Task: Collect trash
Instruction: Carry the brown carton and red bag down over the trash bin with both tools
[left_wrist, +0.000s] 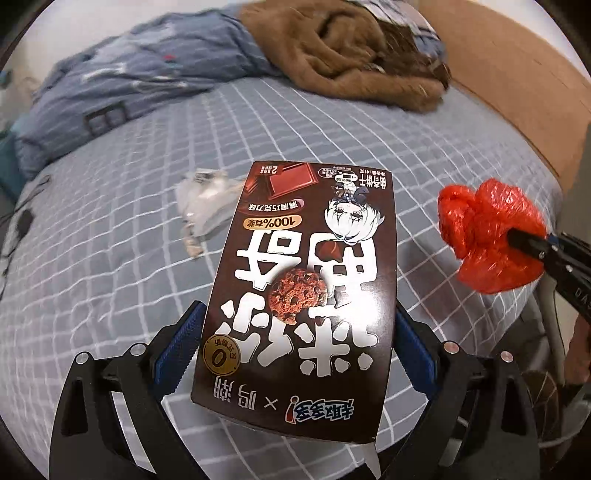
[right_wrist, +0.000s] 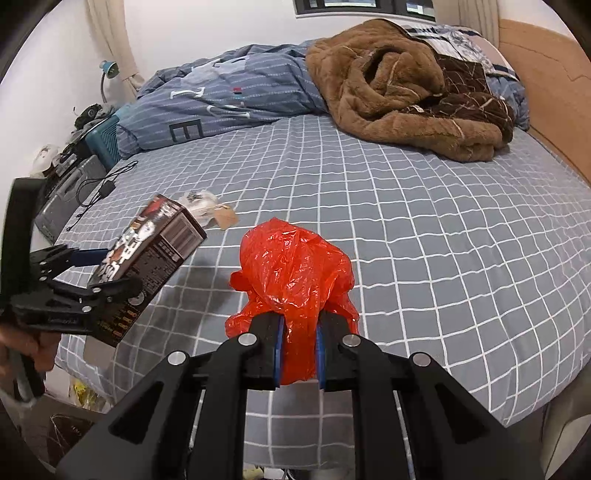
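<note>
Over the bed (right_wrist: 406, 240), with its grey sheet checked in white lines, I have both grippers raised and loaded. My left gripper (left_wrist: 299, 339) has its blue-padded fingers (left_wrist: 181, 343) closed against the two long sides of a dark brown cookie box (left_wrist: 303, 295), which is held clear of the sheet with its printed face toward the camera and the lettering upside down. From the right wrist view the same box (right_wrist: 147, 266) sits tilted at the left edge, gripped near its lower end, with a person's hand (right_wrist: 26, 347) on the handle below it.

My right gripper (right_wrist: 299, 354) has its fingers (right_wrist: 277, 350) squeezed nearly together on a crumpled red plastic bag (right_wrist: 295, 273); the bag bunches up above the pads and hangs off the sheet. In the left wrist view that bag (left_wrist: 487, 236) floats at the right, pinched from its right side.

On the sheet beyond the box lies a crumpled clear wrapper (left_wrist: 207, 206) with a scrap of brown paper beside it (right_wrist: 225, 218), untouched. Farther back, a brown fleece blanket (right_wrist: 406, 96) and a blue quilt (right_wrist: 221, 99) are heaped near the headboard end.
</note>
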